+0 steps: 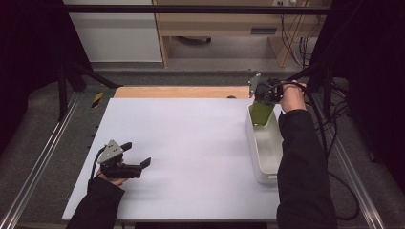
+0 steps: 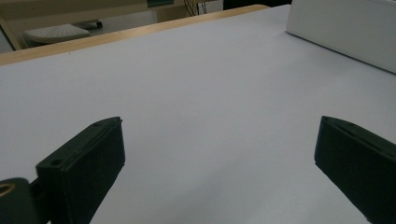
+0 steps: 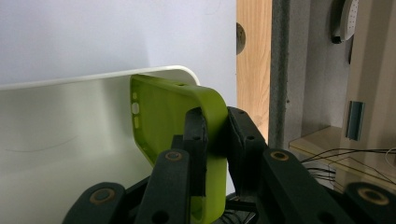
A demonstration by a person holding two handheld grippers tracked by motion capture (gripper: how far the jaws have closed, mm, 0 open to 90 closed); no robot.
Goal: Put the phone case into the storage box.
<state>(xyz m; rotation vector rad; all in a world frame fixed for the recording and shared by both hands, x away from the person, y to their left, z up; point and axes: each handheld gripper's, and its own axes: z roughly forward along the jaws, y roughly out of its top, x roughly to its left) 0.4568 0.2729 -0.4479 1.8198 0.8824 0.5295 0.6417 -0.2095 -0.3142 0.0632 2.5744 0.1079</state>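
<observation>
Seen from above: a broad white worktop [image 1: 191, 152], pale wooden strip along its far edge, metal rails down both sides, dark curtains beyond.

At the right side of the worktop, a long white bin [image 1: 265, 148], open on top, running from near to far. In the left gripper view, its outer wall [image 2: 345, 32] at the far right.

At the far end of the bin, the right hand-held gripper [image 1: 263, 98], held by a hand in a black sleeve and pointed down toward the bin. Pressed together on a green phone case [image 1: 261, 113], pinching one side wall of it. In the right gripper view, the case [image 3: 187, 116] standing on edge, hollow side toward the bin's inner wall [image 3: 65, 140], camera cut-out and small side holes visible, one black jaw inside the shell and the other outside, pads tight on the green rim. Lower part of the case within the far end of the bin; contact with the bin's floor impossible to judge.

At the near left, the left hand-held gripper [image 1: 138, 155], low over the worktop, pointing right. Jaws spread wide, nothing between them but bare white surface, well apart from the bin.
</observation>
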